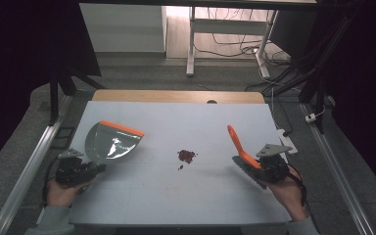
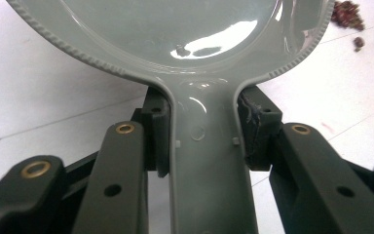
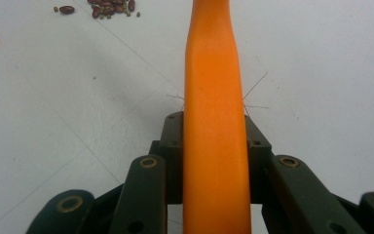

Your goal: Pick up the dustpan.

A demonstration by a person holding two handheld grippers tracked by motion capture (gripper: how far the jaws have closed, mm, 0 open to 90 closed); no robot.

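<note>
1. Beans (image 1: 186, 156) lie in a small dark red heap near the middle of the white table (image 1: 176, 196), with a few strays just beside it toward us; in the right gripper view (image 3: 108, 7) we see reddish-brown ovals mixed with smaller greenish ones.
2. Our left gripper (image 1: 94, 169) is clamped on the grey handle of a dustpan (image 1: 111, 141), its jaws pressing both sides of the handle (image 2: 209, 161). The pan is glossy grey with a ribbed rim and an orange front edge, left of the beans and apart from them.
3. Our right gripper (image 1: 254, 166) grips an orange brush handle (image 1: 237, 144), which tilts up and away; the jaws close on it (image 3: 216, 146). Dark bristles show beneath the gripper.
</note>
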